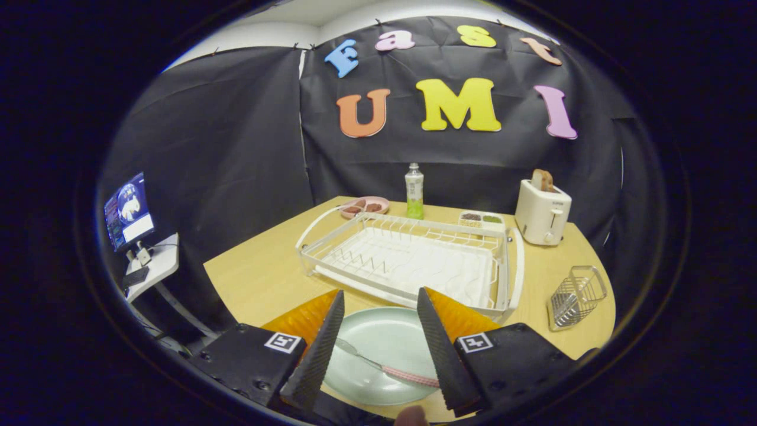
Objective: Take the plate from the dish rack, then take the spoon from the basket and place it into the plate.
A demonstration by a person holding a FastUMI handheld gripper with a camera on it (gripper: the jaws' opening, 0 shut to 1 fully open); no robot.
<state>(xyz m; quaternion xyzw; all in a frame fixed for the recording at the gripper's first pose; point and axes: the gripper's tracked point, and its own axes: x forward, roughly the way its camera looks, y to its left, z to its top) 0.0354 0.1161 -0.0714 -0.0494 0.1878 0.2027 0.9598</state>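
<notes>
The gripper (378, 331) sat at the bottom centre of the frame, its two fingers spread wide and pressing on nothing. Between them, low in the frame, lay the plate (384, 343) on the table (254, 278), and across the plate lay the spoon (387, 368), bowl toward the left finger, pink handle running toward the right one. The rack (408, 263) stood just beyond the plate, mid-frame, with no dishes in it. The basket (576, 296) stood at the right of the frame, well apart from the plate, and looked bare of cutlery.

Judged from this, both parts of the task looked done, and the step in hand was the clean release and retreat. To do that well, the fingers should stay wide and lift straight up and back, so that neither tip clips the spoon handle near the right finger or nudges the plate rim. The plate lay close to the near table edge, so any drag toward the holder could slide it off. A fingertip showed at the very bottom edge.
</notes>
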